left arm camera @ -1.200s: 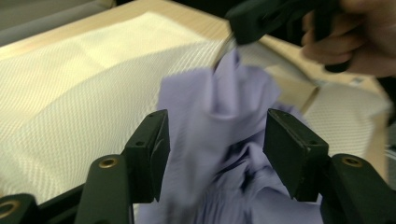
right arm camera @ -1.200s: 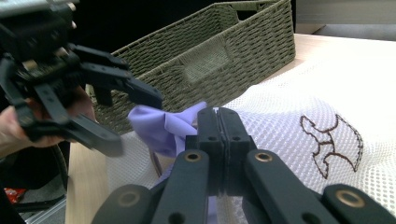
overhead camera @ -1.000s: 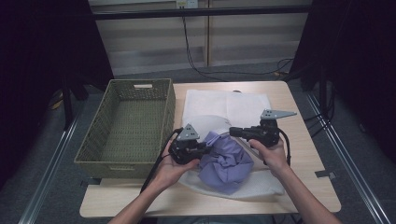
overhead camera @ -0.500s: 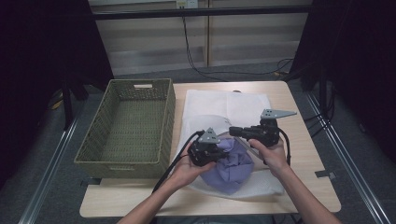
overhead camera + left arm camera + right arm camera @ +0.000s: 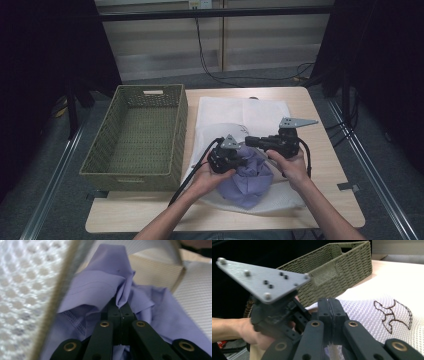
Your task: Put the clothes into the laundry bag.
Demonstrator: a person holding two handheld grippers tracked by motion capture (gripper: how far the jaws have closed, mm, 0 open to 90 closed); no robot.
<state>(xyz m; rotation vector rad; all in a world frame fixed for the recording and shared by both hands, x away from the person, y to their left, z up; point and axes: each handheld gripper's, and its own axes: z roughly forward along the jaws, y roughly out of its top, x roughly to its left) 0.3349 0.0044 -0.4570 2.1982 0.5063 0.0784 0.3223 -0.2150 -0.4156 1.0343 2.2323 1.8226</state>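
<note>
A purple garment [image 5: 250, 179] lies bunched in the mouth of a white mesh bag [image 5: 235, 117] on the table. My left gripper [image 5: 244, 159] points right into the garment. In the left gripper view my left gripper [image 5: 121, 305] is shut on a fold of the purple garment [image 5: 100, 287], with the bag's mesh [image 5: 22, 285] and its rim at the left. My right gripper [image 5: 249, 141] points left just above the garment. In the right gripper view my right gripper [image 5: 331, 302] is shut, and white mesh [image 5: 362, 312] shows at its jaws.
A green woven basket [image 5: 145, 131] stands empty on the table's left half, close beside the bag. Bare wooden table [image 5: 332, 195] lies right of the bag. The left gripper's grey plate [image 5: 262, 281] and the hand holding it sit close in front of the right gripper's camera.
My left gripper has moved right and down, in over the purple garment toward the right gripper. The right gripper has kept still.
</note>
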